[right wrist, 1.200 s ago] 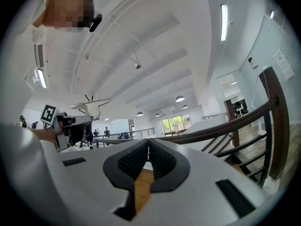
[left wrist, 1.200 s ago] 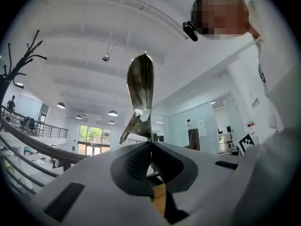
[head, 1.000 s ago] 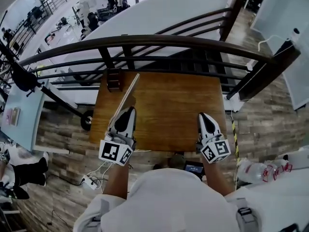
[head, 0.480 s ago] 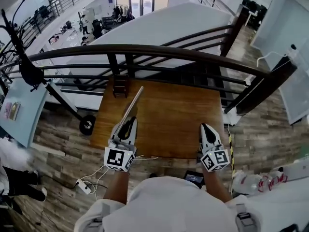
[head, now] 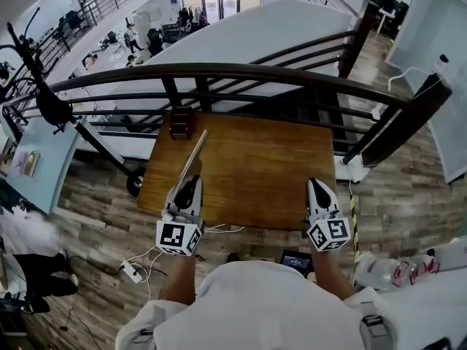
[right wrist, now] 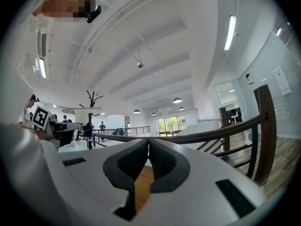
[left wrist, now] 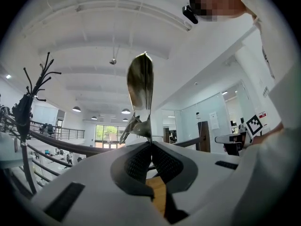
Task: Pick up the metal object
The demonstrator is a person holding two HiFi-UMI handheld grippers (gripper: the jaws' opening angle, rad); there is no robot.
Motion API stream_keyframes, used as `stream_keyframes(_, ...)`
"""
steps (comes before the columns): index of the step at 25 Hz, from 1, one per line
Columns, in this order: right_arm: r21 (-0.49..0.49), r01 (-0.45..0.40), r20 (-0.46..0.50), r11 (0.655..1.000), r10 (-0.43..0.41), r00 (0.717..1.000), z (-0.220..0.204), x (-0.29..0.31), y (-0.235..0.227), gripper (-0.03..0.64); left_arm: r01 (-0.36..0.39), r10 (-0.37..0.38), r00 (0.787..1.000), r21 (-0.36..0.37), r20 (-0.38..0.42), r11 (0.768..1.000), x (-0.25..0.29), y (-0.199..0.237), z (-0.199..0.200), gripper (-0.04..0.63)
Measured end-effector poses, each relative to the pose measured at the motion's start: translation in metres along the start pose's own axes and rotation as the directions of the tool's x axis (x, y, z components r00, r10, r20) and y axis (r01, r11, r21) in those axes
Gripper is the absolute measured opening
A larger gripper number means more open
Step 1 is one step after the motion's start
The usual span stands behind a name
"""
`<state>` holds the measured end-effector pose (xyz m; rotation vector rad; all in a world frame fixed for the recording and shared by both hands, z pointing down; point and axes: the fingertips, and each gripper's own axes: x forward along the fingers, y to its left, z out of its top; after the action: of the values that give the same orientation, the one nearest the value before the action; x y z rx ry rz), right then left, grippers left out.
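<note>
Pick looks done: left tongs pinch the near end of the metal object, clear of the bench at its left; right tongs pressed together, empty.

a square wooden table with a warm brown top stands on the plank floor, its far edge just beside the dark railing. near its far left corner sits a small dark brown object, close to the edge
</note>
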<state>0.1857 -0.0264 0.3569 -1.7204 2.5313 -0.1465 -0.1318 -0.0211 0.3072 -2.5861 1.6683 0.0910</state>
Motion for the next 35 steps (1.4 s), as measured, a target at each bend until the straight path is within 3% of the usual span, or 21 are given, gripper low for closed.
stream_keyframes(8, 0.007, -0.027, 0.026, 1.0, 0.027, 0.999, 0.007, -0.027, -0.038, 0.025, -0.013, 0.013, 1.0, -0.055, -0.007, 0.998, -0.004, -0.05, 0.008, 0.02)
stream_keyframes(16, 0.037, -0.011, -0.006, 0.999, 0.011, 1.0, -0.013, -0.051, -0.08, 0.025, -0.004, 0.001, 0.999, -0.088, -0.032, 0.996, 0.001, -0.088, -0.015, 0.02)
stream_keyframes(23, 0.065, -0.048, -0.019, 0.997, 0.05, 0.999, -0.023, -0.072, -0.089, 0.023, 0.017, -0.022, 0.999, -0.11, -0.045, 0.994, 0.0, -0.118, -0.024, 0.02)
stream_keyframes(35, 0.12, -0.106, 0.01, 0.987, 0.106, 0.994, -0.03, -0.073, -0.081, 0.023, 0.029, -0.036, 0.998, -0.131, -0.057, 0.991, -0.014, -0.131, -0.02, 0.02)
